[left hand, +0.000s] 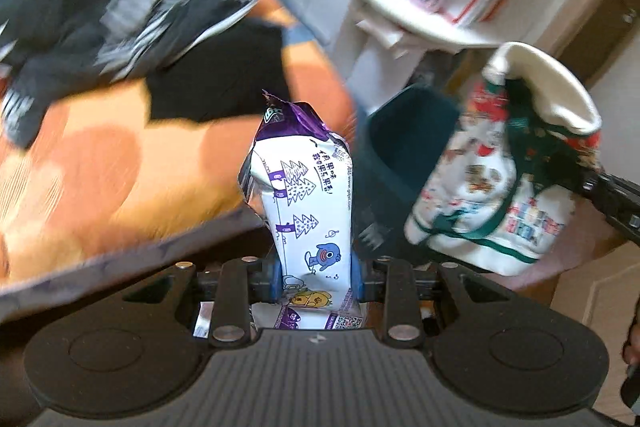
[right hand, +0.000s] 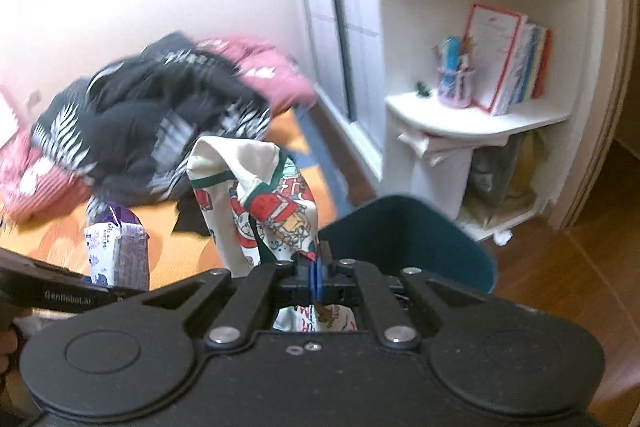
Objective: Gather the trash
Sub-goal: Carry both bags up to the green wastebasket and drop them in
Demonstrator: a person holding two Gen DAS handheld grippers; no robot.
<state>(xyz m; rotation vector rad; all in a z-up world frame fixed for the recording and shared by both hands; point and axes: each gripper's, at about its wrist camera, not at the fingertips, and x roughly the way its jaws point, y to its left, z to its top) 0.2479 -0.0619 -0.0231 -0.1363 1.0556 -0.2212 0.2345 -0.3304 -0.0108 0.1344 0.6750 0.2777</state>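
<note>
1. Left gripper: blue-padded fingers pressed against the two sides of the snack wrapper, pinching it near its lower end.
2. Snack wrapper: a white and purple printed packet, held in the air beside the dark teal bin and on the bed side of it. In the left wrist view its long axis runs straight away from the gripper, with the torn purple end pointing outward. In the right wrist view the same packet stands upright to the bed side of the bin.
3. Handling, as a judgement: the packet looks light, thin and crinkly, with creased foil sides that yield under the pads. It is probably slippery, so a hold low on the flat body, as here, suits it better than the ragged tip.
4. Right gripper: jaws pressed almost together, nipping a fold of the printed cloth bag, which hangs soft and limp just beside the bin rim.
5. Cloth bag: in the left wrist view it lies against the far side of the bin from the wrapper, its pale lining turned outward at the top.
6. Bin: open-mouthed, standing on the floor in front of the white shelf unit; whether it already contains anything cannot be told.
</note>
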